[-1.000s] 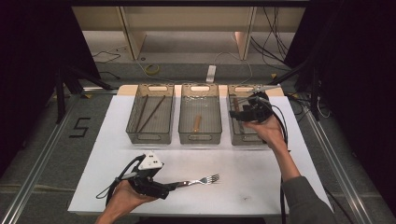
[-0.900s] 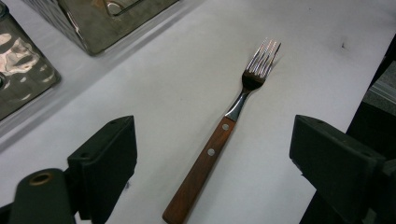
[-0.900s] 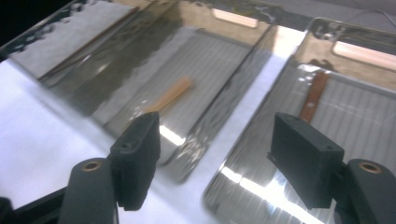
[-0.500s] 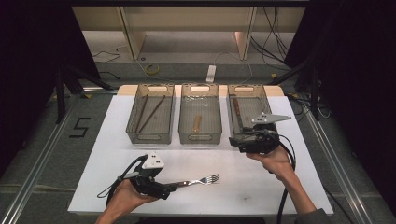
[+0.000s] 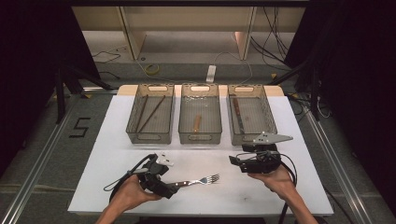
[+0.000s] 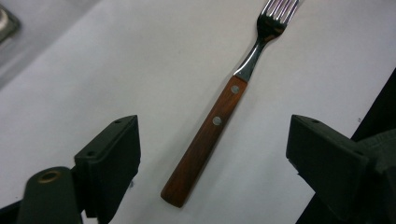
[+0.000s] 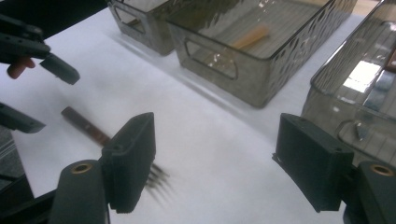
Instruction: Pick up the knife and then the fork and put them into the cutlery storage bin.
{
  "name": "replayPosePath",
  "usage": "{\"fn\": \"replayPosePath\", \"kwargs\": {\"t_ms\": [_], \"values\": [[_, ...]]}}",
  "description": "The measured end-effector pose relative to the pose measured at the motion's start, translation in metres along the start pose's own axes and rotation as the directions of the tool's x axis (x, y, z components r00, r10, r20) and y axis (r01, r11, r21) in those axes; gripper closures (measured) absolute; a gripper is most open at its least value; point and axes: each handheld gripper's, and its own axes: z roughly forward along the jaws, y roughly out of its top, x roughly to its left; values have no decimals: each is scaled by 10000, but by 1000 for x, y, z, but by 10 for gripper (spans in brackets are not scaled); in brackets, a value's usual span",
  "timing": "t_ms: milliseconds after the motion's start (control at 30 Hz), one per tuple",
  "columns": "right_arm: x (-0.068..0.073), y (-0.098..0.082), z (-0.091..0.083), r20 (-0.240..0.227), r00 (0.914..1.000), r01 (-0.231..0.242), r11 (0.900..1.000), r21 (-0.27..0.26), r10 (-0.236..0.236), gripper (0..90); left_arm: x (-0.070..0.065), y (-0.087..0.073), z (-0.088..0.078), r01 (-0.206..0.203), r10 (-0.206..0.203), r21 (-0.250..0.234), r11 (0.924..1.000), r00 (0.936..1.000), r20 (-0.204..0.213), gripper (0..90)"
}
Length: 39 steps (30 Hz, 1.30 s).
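A fork [image 5: 201,180] with a brown wooden handle lies on the white table top [image 5: 112,154], tines to the right. My left gripper [image 5: 169,187] is low at the front left and stands open. The fork handle [image 6: 205,140] lies between its wide-apart jaws, untouched by either pad. My right gripper [image 5: 233,162] hovers at the front right, just before the right bin, and points left toward the fork tines [image 7: 156,179]. Its jaws have just been opening and stand wide apart with nothing between them.
Three clear bins stand in a row at the back. The left bin [image 5: 150,138] holds two dark sticks, the middle bin [image 5: 200,138] a short wooden piece, the right bin [image 5: 243,140] a knife. Cables trail from both grippers.
My right hand has come back from above the right bin toward the front and down, ending low in front of that bin. The left gripper and the fork have stayed put.
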Motion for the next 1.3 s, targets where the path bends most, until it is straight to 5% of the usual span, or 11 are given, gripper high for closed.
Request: {"fn": "replayPosePath", "kwargs": {"t_ms": [167, 400, 633, 933, 1300], "values": [[5, -7, -3, -112, 9999, -13, 10000, 38, 13, 290, 3, 8, 5, -35, 31, 628, 9980, 10000, 59, 229], [11, -13, -5, -254, 9997, 0, 10000, 21, 0, 286, 2, 16, 17, -586, 613, 1727, 9832, 9981, -100, 309], [20, -20, -5, -345, 9992, 211, 9996, 188, -204, 279, 1, 19, 21, -1013, 1049, 2172, 9709, 9945, -51, 441], [28, -25, -6, -566, 9981, 259, 9995, 175, -248, 253, -1, 19, 26, -1408, 1390, 2243, 9643, 9900, 240, 559], [32, -29, -8, -658, 9974, 298, 9995, 144, -287, 250, 0, 16, 33, -1934, 1916, 2742, 9420, 9809, 336, 650]]}}
